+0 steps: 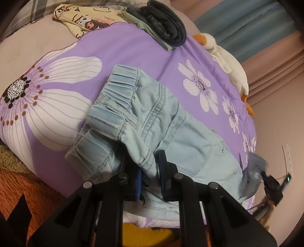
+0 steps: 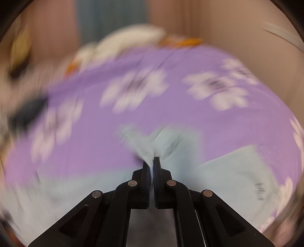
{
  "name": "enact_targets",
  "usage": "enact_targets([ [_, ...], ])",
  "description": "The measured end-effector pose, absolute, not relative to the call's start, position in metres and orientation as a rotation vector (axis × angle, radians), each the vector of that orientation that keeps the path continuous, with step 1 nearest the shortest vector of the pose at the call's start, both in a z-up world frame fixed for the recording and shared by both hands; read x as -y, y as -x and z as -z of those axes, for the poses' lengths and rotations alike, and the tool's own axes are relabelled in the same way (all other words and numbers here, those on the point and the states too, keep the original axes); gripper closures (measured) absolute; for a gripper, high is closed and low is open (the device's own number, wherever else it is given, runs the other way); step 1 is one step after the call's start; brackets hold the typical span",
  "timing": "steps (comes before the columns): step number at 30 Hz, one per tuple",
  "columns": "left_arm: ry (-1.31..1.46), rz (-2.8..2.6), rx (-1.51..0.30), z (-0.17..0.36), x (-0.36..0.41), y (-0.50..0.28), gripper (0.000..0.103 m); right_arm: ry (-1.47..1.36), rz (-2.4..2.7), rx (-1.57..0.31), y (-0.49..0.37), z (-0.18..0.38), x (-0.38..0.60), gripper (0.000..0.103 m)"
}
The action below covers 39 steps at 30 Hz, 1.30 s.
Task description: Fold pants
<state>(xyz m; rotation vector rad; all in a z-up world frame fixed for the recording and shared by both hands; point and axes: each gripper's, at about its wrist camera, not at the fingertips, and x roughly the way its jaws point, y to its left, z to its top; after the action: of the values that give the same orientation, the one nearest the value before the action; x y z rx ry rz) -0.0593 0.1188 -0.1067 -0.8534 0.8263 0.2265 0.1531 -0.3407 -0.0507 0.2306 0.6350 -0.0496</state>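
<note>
- Light blue denim pants point(image 1: 152, 121) lying crumpled on a purple bedspread point(image 1: 133, 49) printed with large white flowers; elastic waistband bunched up and pointing toward the far side of the bed.
- Left gripper point(image 1: 150, 171) at the near edge of the pants, its blue-padded fingers point(image 1: 138, 180) set narrow and pinching a fold of denim that hangs between them.
- Right gripper point(image 2: 151, 163) seen clearly from its own camera: black fingers point(image 2: 146, 171) pressed almost together, clamped on a thin ridge of pale blue cloth that rises into a peak just beyond the tips.
- Same right gripper point(image 1: 269, 182) visible in the left view only as a dark blur at the far right edge, with a blurred corner of denim beside it.
- Right view heavily smeared; pale blue cloth point(image 2: 228, 174) spread on both sides of the fingers over the purple spread point(image 2: 190, 121).
- Pile of folded dark clothing point(image 1: 165, 24) at the far end of the bed, touching a cream cartoon-print garment point(image 1: 83, 17) to its left.
- White plush duck point(image 1: 224, 57) with orange beak and feet stretched along the far right edge of the bed.
- Orange shaggy rug point(image 1: 24, 190) below the bed at lower left.
- Pink and blue curtains point(image 1: 256, 28) behind the bed.
</note>
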Motion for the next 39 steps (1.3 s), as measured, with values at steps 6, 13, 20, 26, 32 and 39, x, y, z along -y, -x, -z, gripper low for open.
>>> enact_targets([
  [6, 0.896, -0.195, -0.866, 0.117, -0.121, 0.054, 0.088, -0.426, 0.273, -0.665, -0.114, 0.078, 0.447, 0.100],
  [13, 0.884, -0.210, -0.865, 0.111, -0.118, 0.054, 0.093, -0.581, 0.284, -0.830, -0.110, 0.138, 0.477, 0.100],
  [20, 0.841, -0.192, -0.801, 0.076, -0.115, 0.073, 0.095, -0.577, 0.236, -0.693, -0.093, 0.103, 0.474, 0.101],
  [26, 0.854, -0.217, -0.916, 0.106, -0.114, 0.076, 0.094, -0.603, 0.253, -0.733, -0.094, 0.119, 0.484, 0.100],
  [32, 0.863, -0.237, -0.929, 0.106, -0.115, 0.081, 0.094, -0.637, 0.278, -0.774, -0.085, 0.138, 0.486, 0.101],
  [39, 0.831, -0.238, -0.938, 0.102, -0.110, 0.086, 0.093, -0.615, 0.294, -0.727, -0.076, 0.124, 0.485, 0.101],
])
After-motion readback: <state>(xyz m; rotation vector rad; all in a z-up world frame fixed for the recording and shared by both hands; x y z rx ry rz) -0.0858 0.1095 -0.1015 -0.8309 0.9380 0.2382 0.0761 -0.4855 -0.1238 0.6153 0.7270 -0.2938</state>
